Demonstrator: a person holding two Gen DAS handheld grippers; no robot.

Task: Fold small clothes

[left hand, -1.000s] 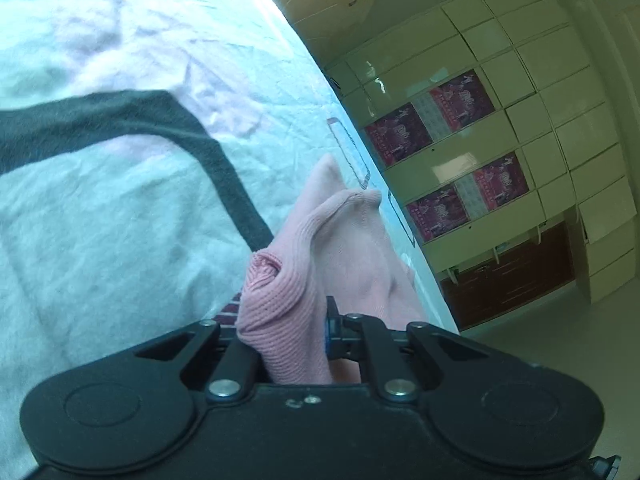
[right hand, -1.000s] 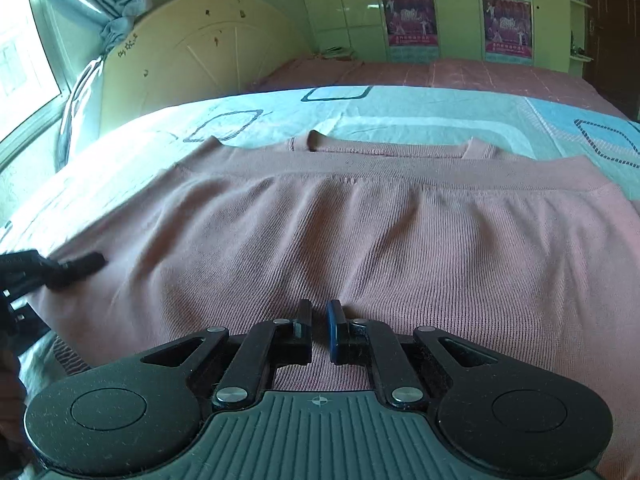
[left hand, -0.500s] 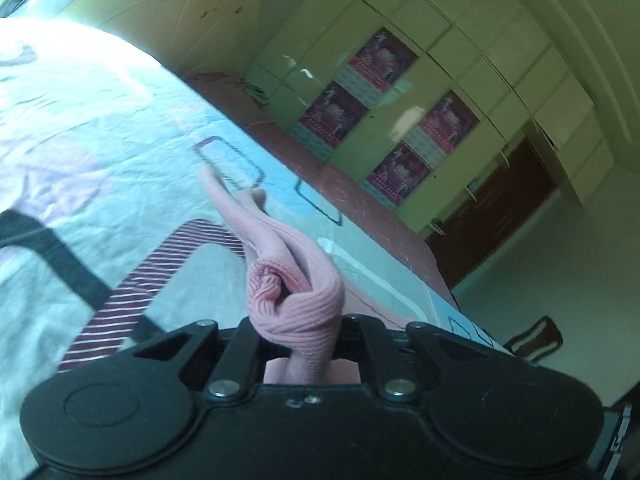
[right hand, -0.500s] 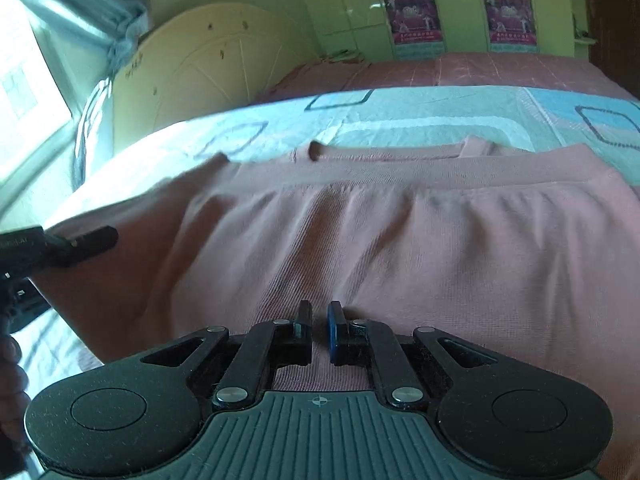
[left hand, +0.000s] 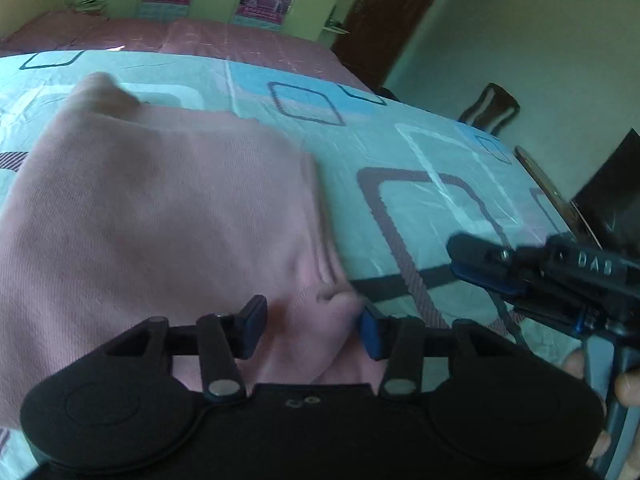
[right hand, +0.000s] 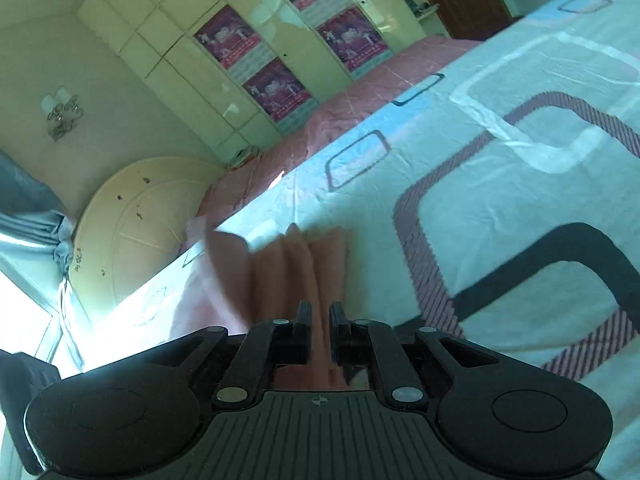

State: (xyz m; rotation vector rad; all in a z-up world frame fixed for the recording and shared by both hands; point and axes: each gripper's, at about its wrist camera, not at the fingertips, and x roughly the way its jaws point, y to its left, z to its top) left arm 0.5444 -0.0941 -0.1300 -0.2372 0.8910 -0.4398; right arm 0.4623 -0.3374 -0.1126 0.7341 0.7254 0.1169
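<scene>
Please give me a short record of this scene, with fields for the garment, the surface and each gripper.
garment: pink knit garment, spread on the sheet
surface: patterned bedsheet
left gripper: jaws have just been opening, now open; a fold of the garment lies between them
right gripper: jaws have just been opening, gap narrow; pink fabric shows in it, grip unclear

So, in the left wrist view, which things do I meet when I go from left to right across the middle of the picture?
Pink knit garment → patterned bed sheet → right gripper, coming in from the right edge.
</scene>
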